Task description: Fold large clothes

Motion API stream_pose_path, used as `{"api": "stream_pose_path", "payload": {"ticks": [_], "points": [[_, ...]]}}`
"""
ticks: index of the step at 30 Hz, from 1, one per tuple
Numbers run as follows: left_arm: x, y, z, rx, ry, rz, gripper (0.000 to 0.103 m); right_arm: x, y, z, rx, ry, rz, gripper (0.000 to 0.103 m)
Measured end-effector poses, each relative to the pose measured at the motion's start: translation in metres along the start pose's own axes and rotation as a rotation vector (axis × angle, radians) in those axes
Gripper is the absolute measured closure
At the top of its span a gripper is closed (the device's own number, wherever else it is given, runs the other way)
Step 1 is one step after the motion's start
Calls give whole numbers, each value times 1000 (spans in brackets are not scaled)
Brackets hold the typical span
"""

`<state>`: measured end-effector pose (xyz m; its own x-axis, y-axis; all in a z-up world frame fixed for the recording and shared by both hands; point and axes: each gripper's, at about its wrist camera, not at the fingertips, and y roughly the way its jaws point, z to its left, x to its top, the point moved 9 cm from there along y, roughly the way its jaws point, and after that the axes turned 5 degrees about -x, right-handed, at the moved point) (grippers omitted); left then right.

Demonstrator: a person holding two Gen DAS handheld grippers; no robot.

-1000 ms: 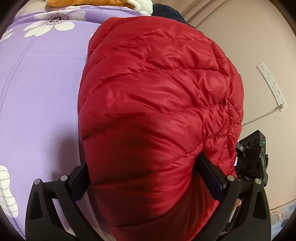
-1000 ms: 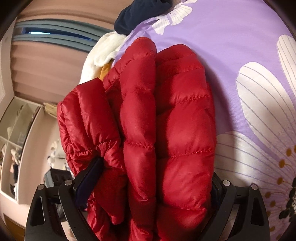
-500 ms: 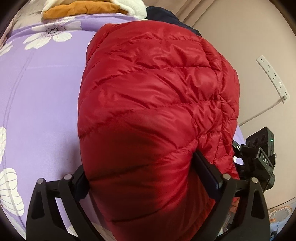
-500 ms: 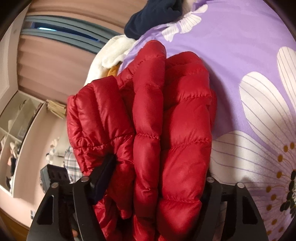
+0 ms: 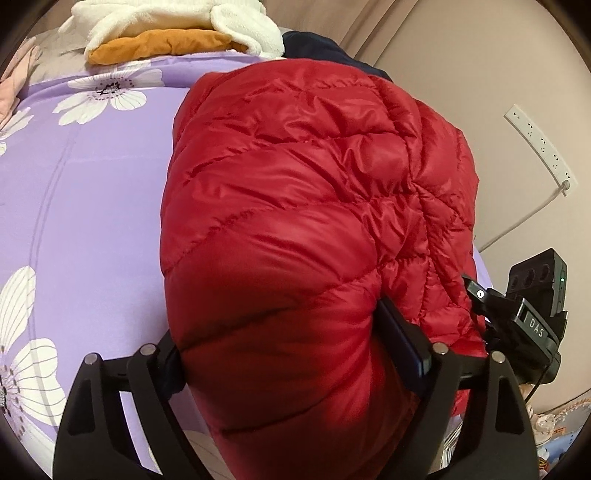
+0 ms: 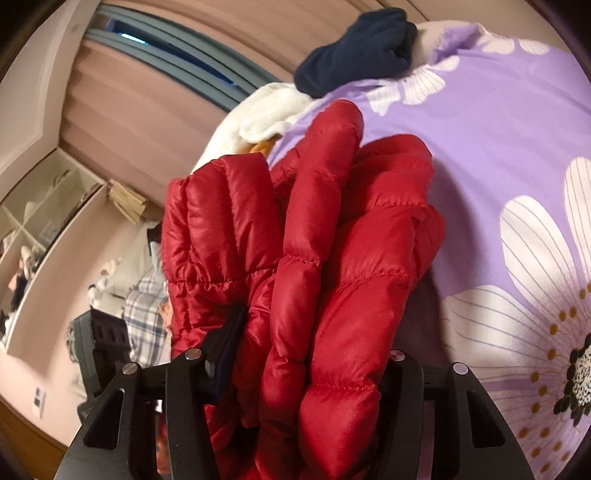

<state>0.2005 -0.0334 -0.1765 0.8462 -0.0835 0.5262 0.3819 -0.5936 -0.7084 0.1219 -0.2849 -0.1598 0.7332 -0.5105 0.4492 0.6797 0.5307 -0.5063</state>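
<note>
A folded red quilted down jacket (image 5: 314, 184) fills the left wrist view, above the purple flowered bed sheet (image 5: 92, 221). My left gripper (image 5: 284, 332) straddles its near end; the jaws are closing and the pads dent the padding on both sides. In the right wrist view the jacket (image 6: 332, 240) shows its stacked folded edges, bunched and squeezed. My right gripper (image 6: 314, 339) holds that stack with its jaws closing; the left pad digs into the layers and the right pad is hidden behind the fabric. The sheet (image 6: 498, 129) lies to the right.
At the bed's far end lie a white fleece (image 5: 166, 22) on an orange garment (image 5: 159, 46) and a navy garment (image 6: 358, 44). A white power strip (image 5: 539, 147) hangs on the wall. Shelves (image 6: 37, 221) and curtains stand beyond the bed.
Both pairs of jaws have narrowed on the jacket, the right far more. Both grippers have risen with it, and more of the garment pile at the bed's far end shows.
</note>
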Motion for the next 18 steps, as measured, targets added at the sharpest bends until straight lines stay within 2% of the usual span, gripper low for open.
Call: {"api": "stream_pose_path", "payload": {"ticks": [18], "points": [[-7,-33,-2,11,-8,-78,15,14,11,35,66,-128,-33,52]]}}
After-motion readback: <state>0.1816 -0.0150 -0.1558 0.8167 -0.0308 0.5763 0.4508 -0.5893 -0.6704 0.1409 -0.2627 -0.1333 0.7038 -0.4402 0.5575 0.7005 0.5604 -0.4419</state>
